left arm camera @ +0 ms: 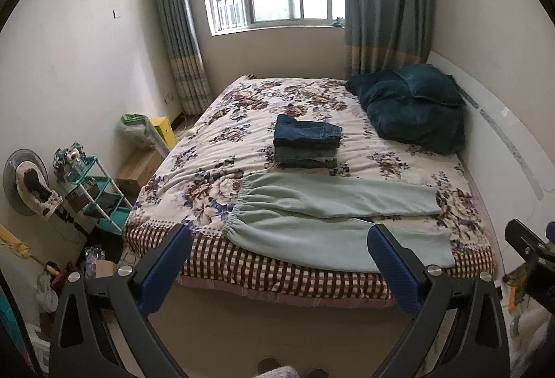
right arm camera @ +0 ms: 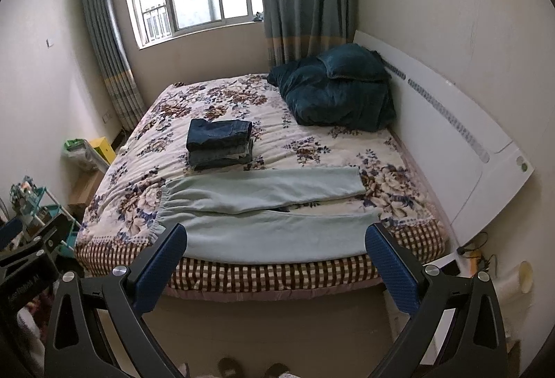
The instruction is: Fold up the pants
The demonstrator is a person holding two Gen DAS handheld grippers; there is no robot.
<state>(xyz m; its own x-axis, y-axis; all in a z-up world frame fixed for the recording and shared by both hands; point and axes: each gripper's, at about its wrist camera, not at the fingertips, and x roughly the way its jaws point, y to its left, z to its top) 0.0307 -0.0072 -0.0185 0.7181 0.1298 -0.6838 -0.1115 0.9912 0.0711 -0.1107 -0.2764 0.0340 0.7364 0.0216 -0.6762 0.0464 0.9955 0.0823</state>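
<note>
With both the left gripper (left arm camera: 279, 255) and right gripper (right arm camera: 277, 253) held spread and empty, the soft, light pale-green pants (left arm camera: 333, 204) are probably best pinched at the elastic waistband (left arm camera: 236, 204), toward nine o'clock.

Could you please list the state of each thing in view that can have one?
light green pants: unfolded, spread flat on bed
stack of jeans: folded
left hand-held gripper: open, empty
right hand-held gripper: open, empty
curtains: drawn apart
teal blanket: rumpled against headboard
</note>
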